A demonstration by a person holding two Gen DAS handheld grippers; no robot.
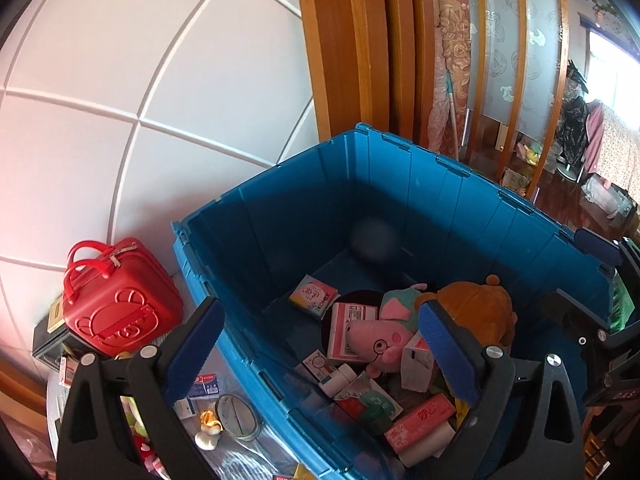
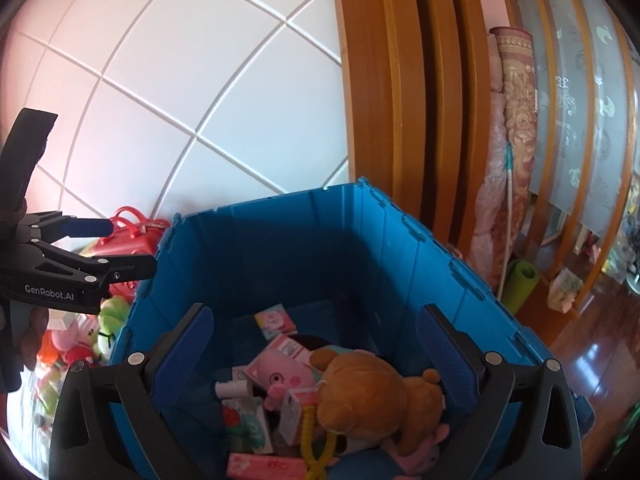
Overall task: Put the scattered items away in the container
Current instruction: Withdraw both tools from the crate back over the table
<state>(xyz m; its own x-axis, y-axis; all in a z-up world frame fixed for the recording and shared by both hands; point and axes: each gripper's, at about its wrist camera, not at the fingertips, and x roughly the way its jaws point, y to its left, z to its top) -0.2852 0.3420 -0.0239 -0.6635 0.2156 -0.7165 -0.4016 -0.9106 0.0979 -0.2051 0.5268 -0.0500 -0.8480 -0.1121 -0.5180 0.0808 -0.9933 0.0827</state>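
A blue plastic container (image 1: pixel 400 184) stands against a white panelled wall. Inside lie a pink pig plush (image 1: pixel 380 340), a brown bear plush (image 1: pixel 476 312) and several pink and white packets (image 1: pixel 420 420). My left gripper (image 1: pixel 320 344) is open and empty, with its fingers astride the container's near left wall. My right gripper (image 2: pixel 320 356) is open and empty above the bear plush (image 2: pixel 368 396) and the pig plush (image 2: pixel 280 372). The left gripper (image 2: pixel 128 246) also shows in the right wrist view, beside the container's (image 2: pixel 320 240) left rim. Scattered small boxes (image 1: pixel 204 386) lie outside the container.
A red toy suitcase (image 1: pixel 116 308) stands left of the container on the white surface, near a round tin (image 1: pixel 236 416) and soft toys (image 2: pixel 108 316). Wooden door frames (image 1: pixel 352 48), a rolled mat (image 2: pixel 516 152) and dark wooden floor (image 2: pixel 592 360) lie behind and to the right.
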